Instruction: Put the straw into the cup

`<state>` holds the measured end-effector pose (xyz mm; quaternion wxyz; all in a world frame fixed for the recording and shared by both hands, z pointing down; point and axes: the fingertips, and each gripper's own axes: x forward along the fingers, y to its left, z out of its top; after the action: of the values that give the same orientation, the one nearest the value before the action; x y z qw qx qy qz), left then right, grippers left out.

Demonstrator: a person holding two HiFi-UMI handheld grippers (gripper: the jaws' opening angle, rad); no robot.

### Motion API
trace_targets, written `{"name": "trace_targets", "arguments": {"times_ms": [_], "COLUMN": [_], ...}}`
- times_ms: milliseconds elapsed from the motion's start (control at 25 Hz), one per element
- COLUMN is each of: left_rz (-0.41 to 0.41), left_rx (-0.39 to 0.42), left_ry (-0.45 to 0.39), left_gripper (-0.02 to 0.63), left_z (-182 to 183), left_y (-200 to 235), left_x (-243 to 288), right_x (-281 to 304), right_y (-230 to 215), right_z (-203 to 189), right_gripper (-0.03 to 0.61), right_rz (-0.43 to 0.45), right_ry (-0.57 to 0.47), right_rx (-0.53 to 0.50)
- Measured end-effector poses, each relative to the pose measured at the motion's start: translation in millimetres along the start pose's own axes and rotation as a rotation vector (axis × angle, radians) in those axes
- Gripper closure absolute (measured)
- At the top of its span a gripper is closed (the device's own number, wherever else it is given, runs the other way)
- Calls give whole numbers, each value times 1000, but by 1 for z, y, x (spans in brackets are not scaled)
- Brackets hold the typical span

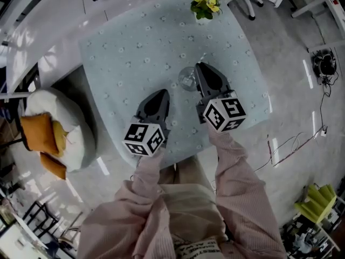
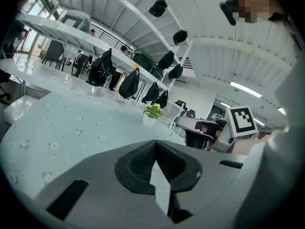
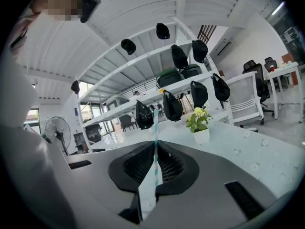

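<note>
The person in pink sleeves [image 1: 232, 171] stands at the near edge of the counter [image 1: 124, 53], which has a pale blue cloth with little flowers on it. The left gripper [image 1: 160, 95] is nearest. Its jaws are pressed together with nothing in them, and it hangs over the cloth with no job just now. The right gripper [image 1: 201, 67] is a bit farther out. It is pinching the straw [image 3: 154, 123], a thin one with green and white stripes that sticks out past the jaw tips. Just beside this gripper, between the two grippers, stands the cup [image 1: 187, 80]. It is clear glass and sits upright on the cloth. The straw is not in the cup yet. Near the far edge is a small plant [image 1: 205, 5] in a white pot, well apart from the cup.

I think the step in hand is bringing the straw to the cup. Next, the right gripper needs to line the straw's end up over the cup's open mouth, lower it in, and only then let go. The glass looks light, so a bump might tip it
</note>
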<state>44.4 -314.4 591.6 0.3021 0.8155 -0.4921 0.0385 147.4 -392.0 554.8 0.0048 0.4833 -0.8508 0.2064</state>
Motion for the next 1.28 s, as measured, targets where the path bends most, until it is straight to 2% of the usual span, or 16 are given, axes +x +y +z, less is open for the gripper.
{"name": "trace_targets", "arguments": {"times_ms": [520,720,880,1080,1280], "left_rz": [6,5,3,-12,-69], "left_rx": [-23,-20,-14,8,66], "left_ry": [14,11,7,-18,-52], "left_gripper": [614,614,614,614,614], "left_z": [-16,-16,-15,-2,20], "left_y": [-1,-4,-6,-12,-31], "left_x": [-3,-4,-8,-19,-38], "right_x": [6,8,7,-7,-29], "right_y": [3,4,5,8,21], "right_z": [-17,-17,-18,-10,2], "right_gripper": [560,558,525,520,528], "right_rz": [11,27,32,36,61], "right_ry": [55,61,63,53,53], "right_rx": [-58,-41,-39,-28,-48]}}
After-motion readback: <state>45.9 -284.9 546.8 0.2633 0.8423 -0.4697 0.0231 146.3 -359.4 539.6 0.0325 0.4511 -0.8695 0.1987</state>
